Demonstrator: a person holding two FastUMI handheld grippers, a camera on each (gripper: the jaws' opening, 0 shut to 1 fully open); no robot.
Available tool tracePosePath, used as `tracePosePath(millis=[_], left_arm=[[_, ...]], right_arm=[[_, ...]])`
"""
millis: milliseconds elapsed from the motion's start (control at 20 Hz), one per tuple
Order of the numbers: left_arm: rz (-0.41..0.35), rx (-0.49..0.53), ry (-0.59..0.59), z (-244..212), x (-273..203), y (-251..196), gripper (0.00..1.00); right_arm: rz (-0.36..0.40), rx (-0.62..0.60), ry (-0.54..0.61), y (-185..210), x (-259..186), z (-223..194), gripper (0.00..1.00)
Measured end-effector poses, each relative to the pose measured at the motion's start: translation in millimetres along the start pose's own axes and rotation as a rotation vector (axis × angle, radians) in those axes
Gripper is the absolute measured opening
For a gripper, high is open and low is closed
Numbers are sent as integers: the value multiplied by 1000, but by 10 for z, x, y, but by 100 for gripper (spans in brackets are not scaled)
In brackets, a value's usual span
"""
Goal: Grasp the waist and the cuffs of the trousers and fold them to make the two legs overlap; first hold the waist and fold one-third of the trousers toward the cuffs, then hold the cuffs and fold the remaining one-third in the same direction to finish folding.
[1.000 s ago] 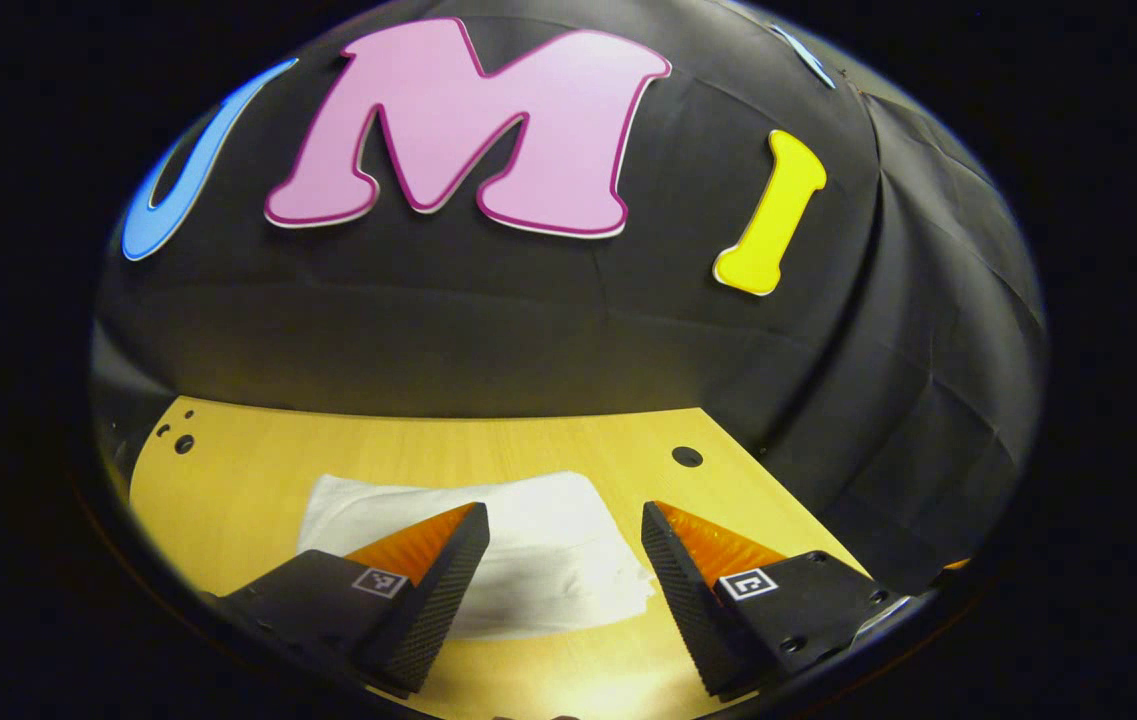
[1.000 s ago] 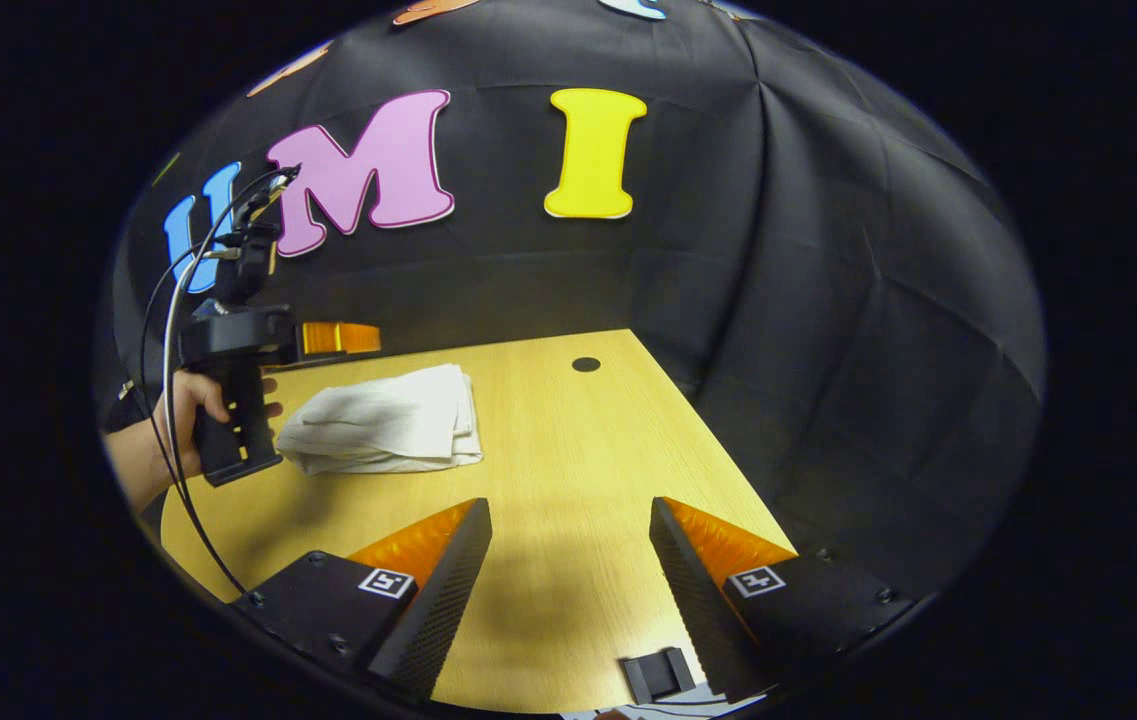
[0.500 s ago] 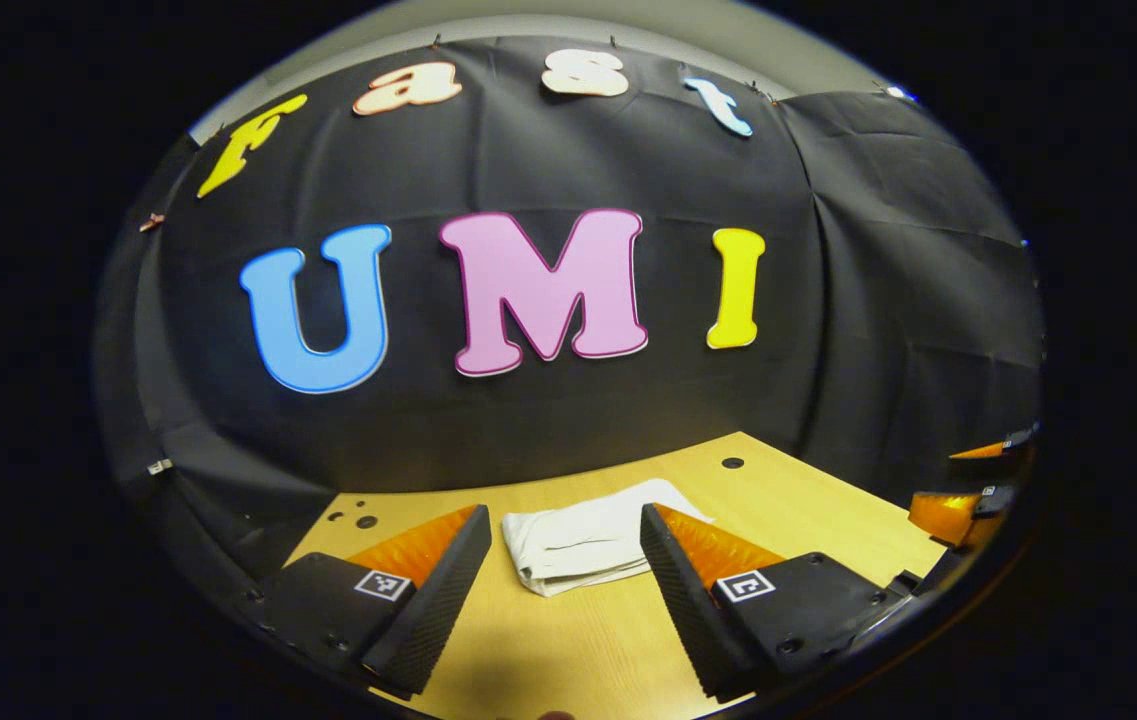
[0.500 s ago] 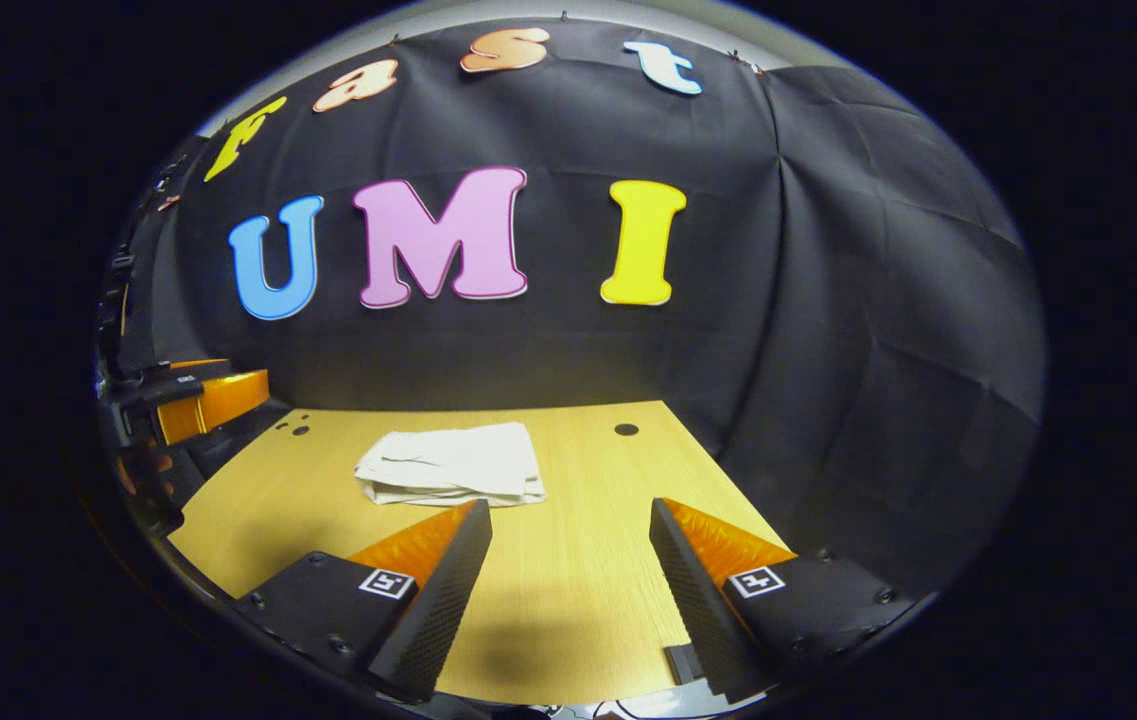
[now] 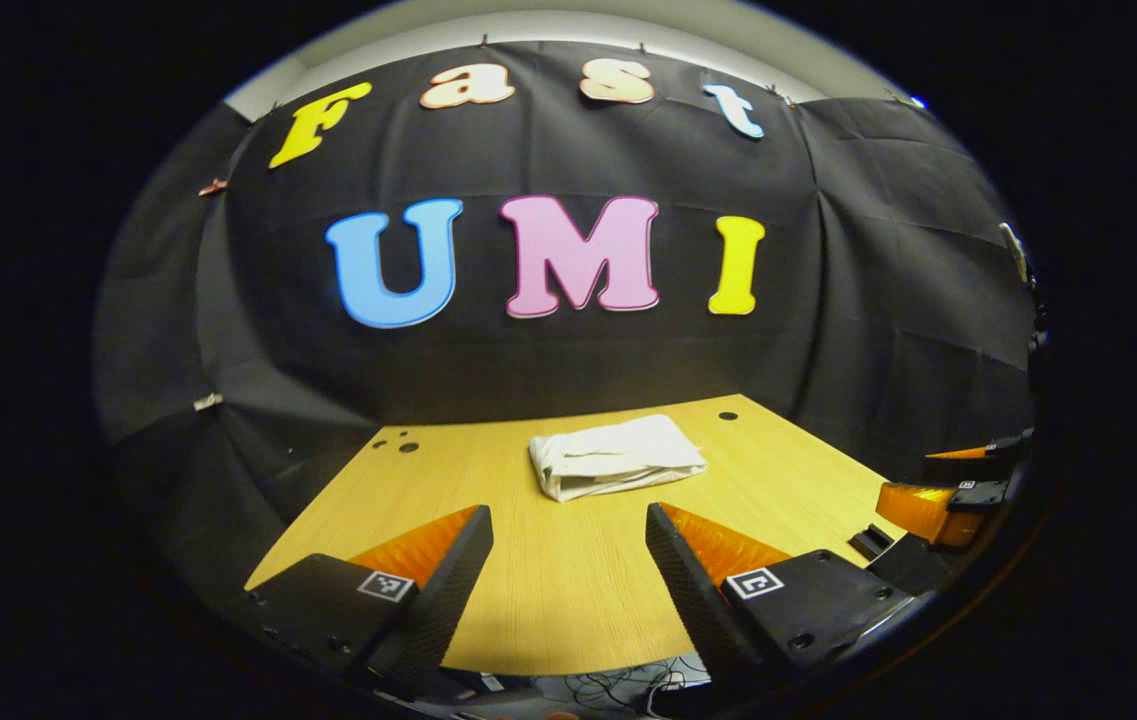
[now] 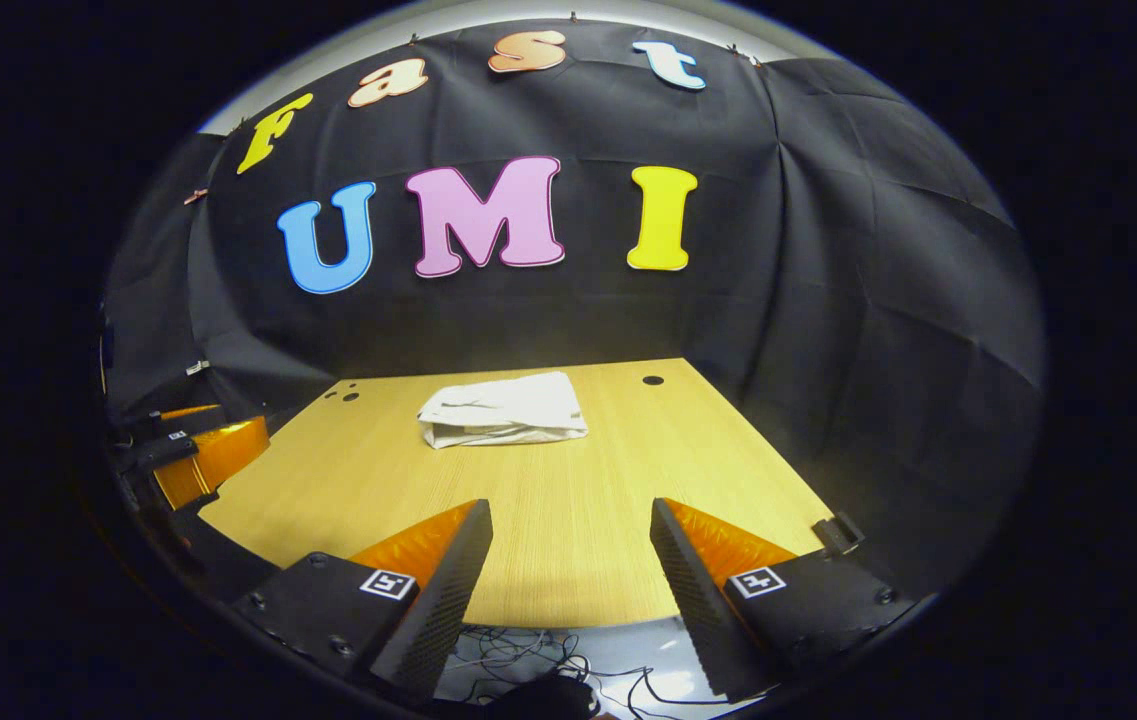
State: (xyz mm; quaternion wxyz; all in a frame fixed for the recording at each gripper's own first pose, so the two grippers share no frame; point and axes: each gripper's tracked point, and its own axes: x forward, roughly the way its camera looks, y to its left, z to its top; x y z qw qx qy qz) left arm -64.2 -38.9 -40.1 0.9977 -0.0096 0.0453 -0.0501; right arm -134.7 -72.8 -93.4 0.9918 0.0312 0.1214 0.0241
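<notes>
The white trousers [image 5: 616, 456] lie folded into a small flat bundle toward the far side of the wooden table [image 5: 548, 590]. In the right gripper view the same bundle of trousers [image 6: 503, 410] rests well beyond my fingers. My left gripper [image 5: 568, 580] is open over the table's near edge, with nothing between its fingers. My right gripper [image 6: 570, 585] is also open and holds nothing, back at the near edge of the table [image 6: 568, 530]. The right gripper [image 5: 948, 490] shows at the right edge of the left gripper view, and the left gripper [image 6: 193, 450] at the left edge of the right gripper view.
Black cloth walls close the booth behind and on both sides. Small round holes [image 5: 728, 415] mark the tabletop near the far corners. Cables [image 6: 528, 665] lie on the floor below the table's near edge. A small black clamp [image 6: 836, 530] sits on the right table edge.
Both grippers have drawn back from the folded trousers to the table's near edge. The bundle now looks smaller and farther away, and it has stayed where it lay.
</notes>
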Motion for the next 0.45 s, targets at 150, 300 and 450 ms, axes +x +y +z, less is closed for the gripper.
tracePosePath(millis=[150,300,450], left_arm=[[34,-44,59,-253,-26,196,98],[63,-74,48,-235,-90,352,98],[90,-24,37,-301,-71,501,98]], right_arm=[[3,8,28,44,-59,-82,98],[-1,-1,46,60,-43,-132,99],[4,10,39,77,-4,-74,99]])
